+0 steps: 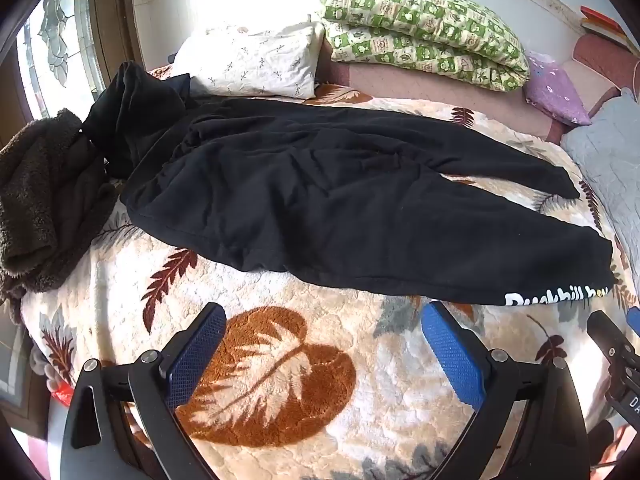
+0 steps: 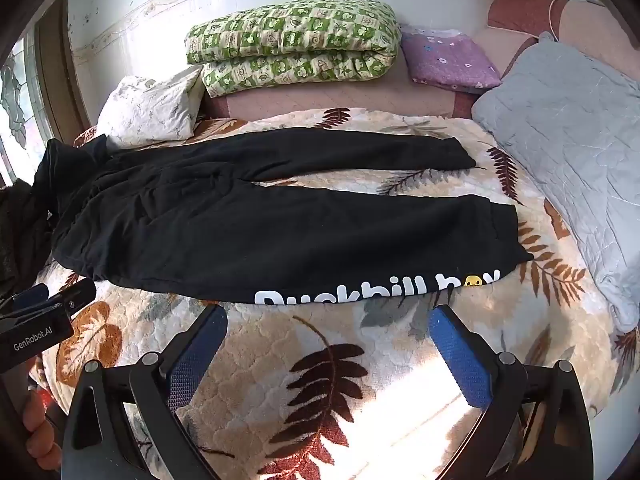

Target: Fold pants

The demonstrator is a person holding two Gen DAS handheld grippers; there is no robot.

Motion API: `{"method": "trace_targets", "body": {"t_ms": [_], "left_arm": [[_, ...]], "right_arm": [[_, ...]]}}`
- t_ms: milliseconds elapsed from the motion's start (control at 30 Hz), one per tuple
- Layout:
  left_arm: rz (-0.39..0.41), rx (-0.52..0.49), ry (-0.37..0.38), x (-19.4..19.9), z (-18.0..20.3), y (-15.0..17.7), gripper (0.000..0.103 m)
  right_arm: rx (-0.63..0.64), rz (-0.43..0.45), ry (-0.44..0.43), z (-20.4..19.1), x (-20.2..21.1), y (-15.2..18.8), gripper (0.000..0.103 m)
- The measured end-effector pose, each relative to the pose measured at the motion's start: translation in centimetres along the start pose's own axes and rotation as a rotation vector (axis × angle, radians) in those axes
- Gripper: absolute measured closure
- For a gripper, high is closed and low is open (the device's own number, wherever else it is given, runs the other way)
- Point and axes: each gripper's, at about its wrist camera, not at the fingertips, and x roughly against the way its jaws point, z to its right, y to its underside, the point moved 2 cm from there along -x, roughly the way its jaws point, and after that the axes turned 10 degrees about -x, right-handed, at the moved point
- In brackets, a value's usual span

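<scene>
Black pants lie flat on the leaf-patterned blanket, waist to the left, both legs stretched right and slightly apart. The near leg carries white "Duckbill boy" lettering along its front edge. My left gripper is open and empty, just short of the near leg's front edge. My right gripper is open and empty, just in front of the lettering. The pants also show in the right wrist view. The right gripper's tip shows at the left wrist view's right edge, and the left gripper at the right wrist view's left edge.
A dark fleece garment lies at the left next to the waist. A white pillow, a green folded quilt, a purple cushion and a grey quilted pillow line the back and right of the bed.
</scene>
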Motion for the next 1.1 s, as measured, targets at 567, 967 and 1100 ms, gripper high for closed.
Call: {"method": "trace_targets", "body": {"t_ms": [567,967,1100], "left_arm": [[-0.017,-0.023,0.004,-0.7,0.2,0.1,0.005],[-0.039,-0.025,-0.005,-1.5,0.1,0.0,0.004],[-0.044,-0.022,-0.004,-1.7,0.0,0.0,0.004]], "right_arm": [[-0.007,0.007,0.009,0.5,-0.6,0.4,0.001],[-0.021,-0.002,0.011,1.1,-1.0,0.2,0.001],[-0.02,-0.002,0.01,1.1,-1.0,0.2,0.001]]}}
